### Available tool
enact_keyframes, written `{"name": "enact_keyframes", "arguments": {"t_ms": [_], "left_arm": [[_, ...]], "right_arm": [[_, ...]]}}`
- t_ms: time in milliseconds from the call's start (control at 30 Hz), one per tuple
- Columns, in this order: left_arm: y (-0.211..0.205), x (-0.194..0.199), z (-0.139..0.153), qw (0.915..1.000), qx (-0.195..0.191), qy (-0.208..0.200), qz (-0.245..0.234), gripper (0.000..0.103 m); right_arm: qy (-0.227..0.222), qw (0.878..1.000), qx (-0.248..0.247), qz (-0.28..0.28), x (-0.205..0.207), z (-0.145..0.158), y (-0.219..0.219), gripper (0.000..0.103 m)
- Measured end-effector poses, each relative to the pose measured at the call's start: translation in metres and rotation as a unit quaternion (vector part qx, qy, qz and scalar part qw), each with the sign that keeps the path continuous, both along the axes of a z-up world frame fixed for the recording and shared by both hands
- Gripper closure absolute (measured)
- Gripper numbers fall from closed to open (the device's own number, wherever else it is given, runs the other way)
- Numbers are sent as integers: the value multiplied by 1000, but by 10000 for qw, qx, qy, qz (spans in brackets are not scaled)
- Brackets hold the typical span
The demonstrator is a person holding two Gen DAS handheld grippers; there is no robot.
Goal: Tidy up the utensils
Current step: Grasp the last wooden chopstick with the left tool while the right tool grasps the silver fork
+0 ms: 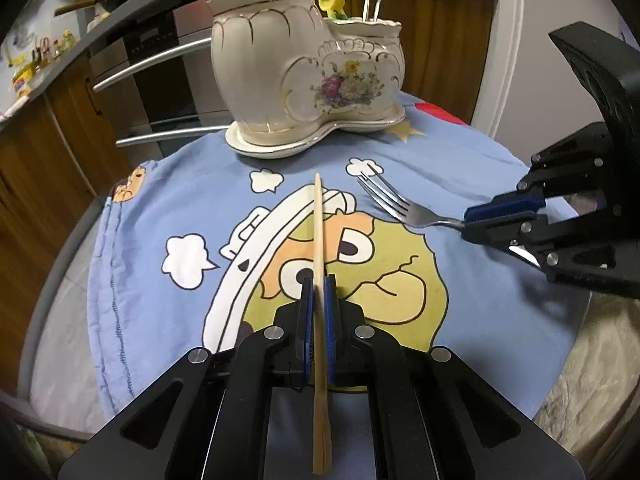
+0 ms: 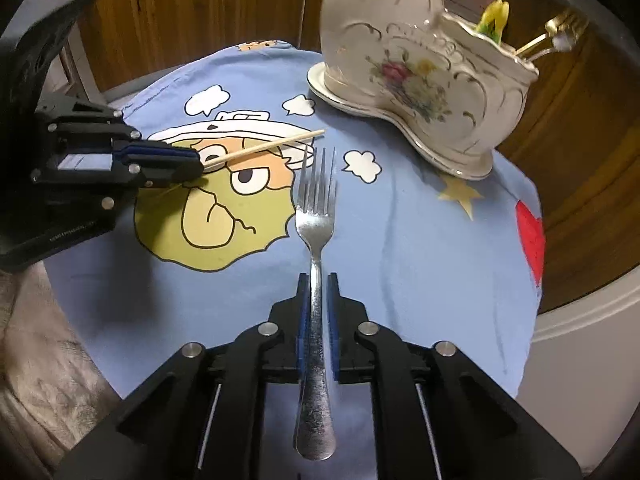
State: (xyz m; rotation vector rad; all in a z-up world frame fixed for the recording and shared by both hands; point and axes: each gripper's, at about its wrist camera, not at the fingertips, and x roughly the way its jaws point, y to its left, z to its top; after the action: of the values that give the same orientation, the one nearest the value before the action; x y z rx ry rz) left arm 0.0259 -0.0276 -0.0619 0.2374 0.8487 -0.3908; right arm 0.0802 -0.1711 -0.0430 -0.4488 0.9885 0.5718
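The blue cartoon cloth [image 1: 168, 200] covered the table, and the cream holder [image 1: 304, 68] stood at its far edge, ahead of both my grippers. My right gripper [image 2: 318, 280] was clamped on the fork [image 2: 316, 216], tines forward, the handle running back between the jaws. My left gripper [image 1: 318, 284] gripped the chopstick [image 1: 318, 220], its length aimed straight at the holder's taller pot, which I judged nearer my left hand

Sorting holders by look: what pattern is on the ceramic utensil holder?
Cream ceramic holder with gold-edged scallops and a painted flower bouquet; clearest in the left wrist view.
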Motion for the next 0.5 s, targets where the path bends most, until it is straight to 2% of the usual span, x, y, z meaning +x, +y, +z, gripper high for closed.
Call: {"name": "enact_keyframes", "arguments": {"t_ms": [33, 167, 200, 300, 367, 400, 500], "left_arm": [[-1, 0, 0, 10000, 1, 10, -6, 97], [-2, 1, -2, 10000, -17, 40, 3, 90], [-2, 2, -2, 10000, -50, 41, 17, 90], [-2, 4, -2, 9999, -77, 33, 96, 90], [-4, 3, -2, 9999, 24, -24, 102, 91], [-5, 3, -2, 9999, 43, -37, 103, 97], [-2, 3, -1, 10000, -47, -27, 73, 97]], "right_arm": [[24, 9999, 47, -90, 3, 0, -2, 82], [101, 9994, 290, -185, 10, -1, -6, 79], [90, 9992, 341, -191, 10, -1, -6, 81], [140, 9984, 536, -102, 7, -1, -7, 97], [-10, 9986, 515, -100, 3, -1, -5, 98], [-65, 9984, 554, -99, 2, -1, -5, 98], [-130, 9963, 834, -164, -1, 2, -10, 98]]}}
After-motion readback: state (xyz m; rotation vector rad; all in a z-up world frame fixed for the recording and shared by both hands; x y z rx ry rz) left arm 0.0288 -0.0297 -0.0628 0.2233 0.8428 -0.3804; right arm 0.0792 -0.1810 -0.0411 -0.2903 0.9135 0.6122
